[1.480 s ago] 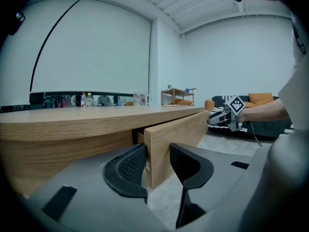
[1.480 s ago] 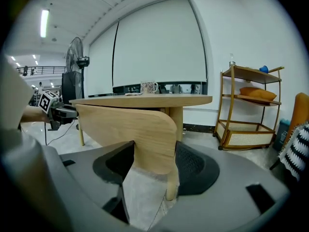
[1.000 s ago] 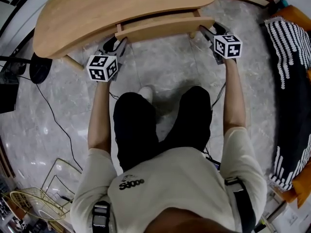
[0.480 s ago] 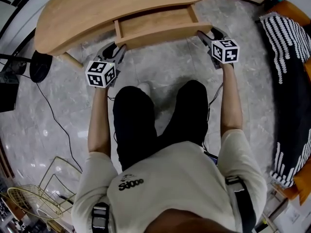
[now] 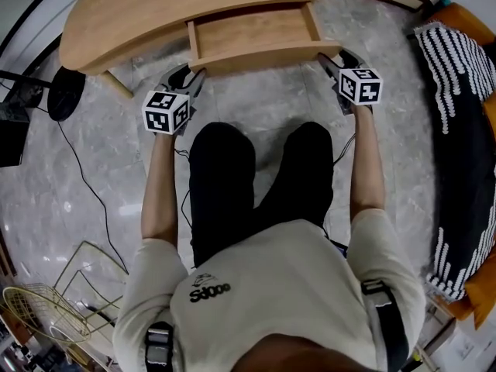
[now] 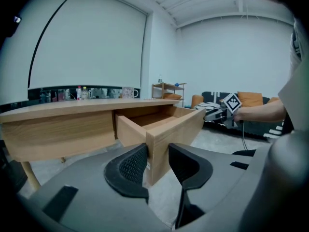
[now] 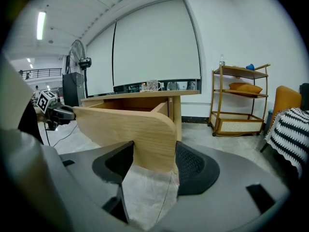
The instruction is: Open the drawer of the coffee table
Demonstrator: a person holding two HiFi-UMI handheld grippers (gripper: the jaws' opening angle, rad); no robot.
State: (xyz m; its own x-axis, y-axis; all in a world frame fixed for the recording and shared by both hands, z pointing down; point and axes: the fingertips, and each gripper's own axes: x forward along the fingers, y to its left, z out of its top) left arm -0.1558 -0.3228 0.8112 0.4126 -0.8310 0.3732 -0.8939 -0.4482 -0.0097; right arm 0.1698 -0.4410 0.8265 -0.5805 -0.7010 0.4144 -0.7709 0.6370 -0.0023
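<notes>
- My left claw [image 6: 157, 162] pinches the left end of the drawer [image 5: 252, 33] front (the jaws have just been closing on it).
- My right claw [image 7: 150, 164] clamps the right end.
- The drawer stands well out of the coffee table [image 5: 147, 14].

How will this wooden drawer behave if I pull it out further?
The drawer probably stays stiff: its front panel looks like thick wood. It looks shallow and empty, so likely light. Already well out of the table, it may tip if pulled further.
</notes>
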